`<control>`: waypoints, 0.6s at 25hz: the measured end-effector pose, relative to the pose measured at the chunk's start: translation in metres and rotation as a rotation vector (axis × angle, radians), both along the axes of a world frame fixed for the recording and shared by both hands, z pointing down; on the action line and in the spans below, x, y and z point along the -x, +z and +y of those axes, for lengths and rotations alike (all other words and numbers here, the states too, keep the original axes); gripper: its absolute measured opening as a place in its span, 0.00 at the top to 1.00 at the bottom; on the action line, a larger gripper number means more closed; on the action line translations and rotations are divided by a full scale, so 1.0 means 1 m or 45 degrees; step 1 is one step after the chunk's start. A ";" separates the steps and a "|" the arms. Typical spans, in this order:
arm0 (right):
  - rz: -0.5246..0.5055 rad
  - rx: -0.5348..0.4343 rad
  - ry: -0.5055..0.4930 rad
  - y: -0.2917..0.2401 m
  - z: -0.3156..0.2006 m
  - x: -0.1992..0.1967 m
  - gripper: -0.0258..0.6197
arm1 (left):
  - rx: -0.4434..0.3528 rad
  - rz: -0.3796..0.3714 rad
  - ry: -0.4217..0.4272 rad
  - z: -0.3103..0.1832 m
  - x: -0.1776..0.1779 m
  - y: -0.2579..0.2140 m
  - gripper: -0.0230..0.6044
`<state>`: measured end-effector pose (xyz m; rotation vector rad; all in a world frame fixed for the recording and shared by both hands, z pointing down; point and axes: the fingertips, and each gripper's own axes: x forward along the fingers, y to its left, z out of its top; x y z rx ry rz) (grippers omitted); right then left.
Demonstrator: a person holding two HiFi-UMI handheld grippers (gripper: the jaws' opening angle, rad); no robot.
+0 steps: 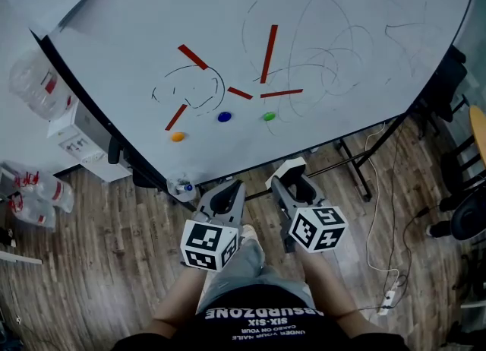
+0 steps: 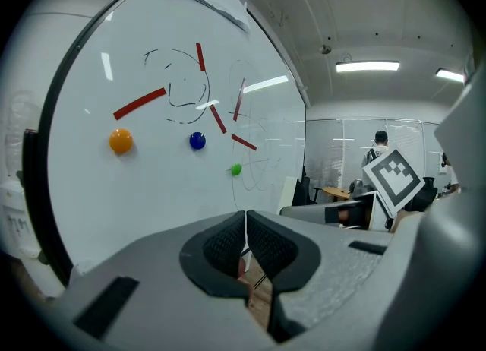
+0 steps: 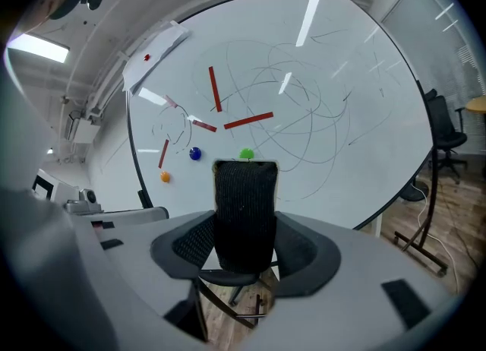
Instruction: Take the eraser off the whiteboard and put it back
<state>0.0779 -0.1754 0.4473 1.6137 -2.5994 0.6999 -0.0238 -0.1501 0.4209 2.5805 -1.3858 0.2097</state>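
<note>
Eraser (image 3: 244,190) in right gripper (image 3: 244,229) — whiteboard (image 3: 357,167) near, apart.

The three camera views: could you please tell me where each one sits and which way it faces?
Head view: on the person's head, looking steeply down at the whiteboard; arms, left hand-held gripper and right hand-held gripper show.
Left gripper view: rides the left hand-held gripper, facing the whiteboard past its shut jaws.
Right gripper view: rides the right hand-held gripper, facing the whiteboard; its jaws grip the eraser.
All share the blue magnet.
</note>
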 end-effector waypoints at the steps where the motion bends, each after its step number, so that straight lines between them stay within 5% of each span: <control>1: 0.007 -0.009 -0.004 0.000 0.002 0.002 0.61 | 0.002 0.002 0.000 0.000 0.000 0.000 0.95; 15: 0.148 -0.079 -0.007 0.003 0.022 0.007 0.61 | 0.054 0.015 0.034 0.011 -0.007 0.014 0.95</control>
